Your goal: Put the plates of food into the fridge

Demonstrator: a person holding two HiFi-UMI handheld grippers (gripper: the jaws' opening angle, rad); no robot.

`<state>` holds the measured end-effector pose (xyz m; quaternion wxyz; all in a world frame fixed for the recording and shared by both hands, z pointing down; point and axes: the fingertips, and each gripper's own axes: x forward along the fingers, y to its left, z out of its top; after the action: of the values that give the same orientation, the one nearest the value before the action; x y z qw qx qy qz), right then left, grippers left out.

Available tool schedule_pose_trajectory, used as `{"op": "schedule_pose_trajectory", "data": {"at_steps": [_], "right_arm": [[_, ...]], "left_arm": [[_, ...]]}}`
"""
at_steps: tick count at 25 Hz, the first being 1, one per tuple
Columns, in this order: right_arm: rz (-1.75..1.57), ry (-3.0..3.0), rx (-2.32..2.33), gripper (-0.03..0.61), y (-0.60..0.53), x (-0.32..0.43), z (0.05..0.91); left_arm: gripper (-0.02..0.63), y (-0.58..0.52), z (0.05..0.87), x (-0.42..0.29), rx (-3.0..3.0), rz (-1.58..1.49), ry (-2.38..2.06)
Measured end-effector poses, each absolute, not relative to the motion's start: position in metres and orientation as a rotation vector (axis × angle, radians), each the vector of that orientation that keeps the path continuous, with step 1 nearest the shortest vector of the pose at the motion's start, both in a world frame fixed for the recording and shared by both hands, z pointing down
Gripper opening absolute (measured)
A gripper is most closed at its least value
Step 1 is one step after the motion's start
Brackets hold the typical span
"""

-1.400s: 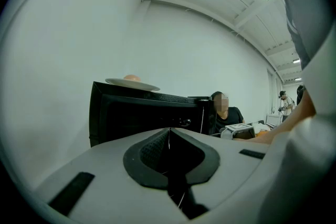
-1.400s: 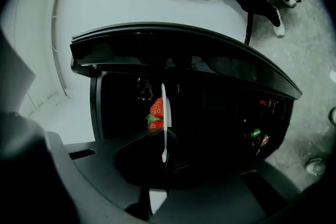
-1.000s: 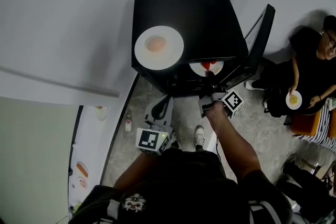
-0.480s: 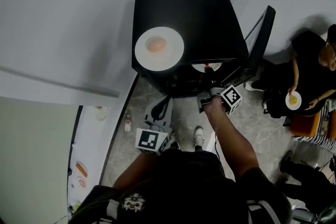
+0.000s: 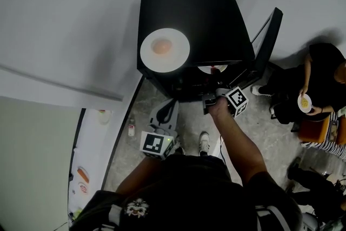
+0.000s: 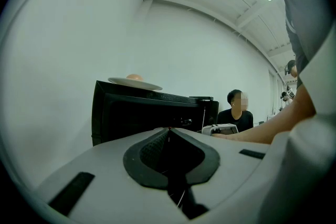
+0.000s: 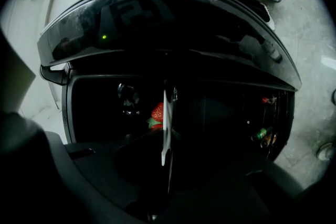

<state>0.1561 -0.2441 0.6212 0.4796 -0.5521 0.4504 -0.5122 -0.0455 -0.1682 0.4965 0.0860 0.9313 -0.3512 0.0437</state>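
Strawberry plate (image 5: pixel 207 68) has slid deeper into fridge (image 5: pixel 205 13) ahead of our right gripper (image 5: pixel 214 96); jaws grip its rim, just easing open, so release looks near, we judge. Left gripper (image 5: pixel 166 111) closed, empty.

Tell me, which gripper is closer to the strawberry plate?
Right. The right gripper is at the strawberry plate inside the fridge, its rim between jaws that have just been opening. The left gripper hangs back outside the fridge, shut and empty.
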Motion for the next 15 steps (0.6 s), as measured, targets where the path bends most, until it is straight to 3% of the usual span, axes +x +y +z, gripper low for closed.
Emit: {"op": "schedule_pose_trajectory", "data": {"at_steps": [3,15], "right_arm": [[-1.234,1.105,-1.370,0.160,-0.239,0.160,0.620],[-1.098,1.393,-1.468,0.173,-0.162,0.147,0.555]], "left_arm": [[0.023,-0.166,0.492,-0.044,2.777,0.118,-1.040],[0.023,-0.161,0.486,-0.040,2.789,0.129,-1.035]]}}
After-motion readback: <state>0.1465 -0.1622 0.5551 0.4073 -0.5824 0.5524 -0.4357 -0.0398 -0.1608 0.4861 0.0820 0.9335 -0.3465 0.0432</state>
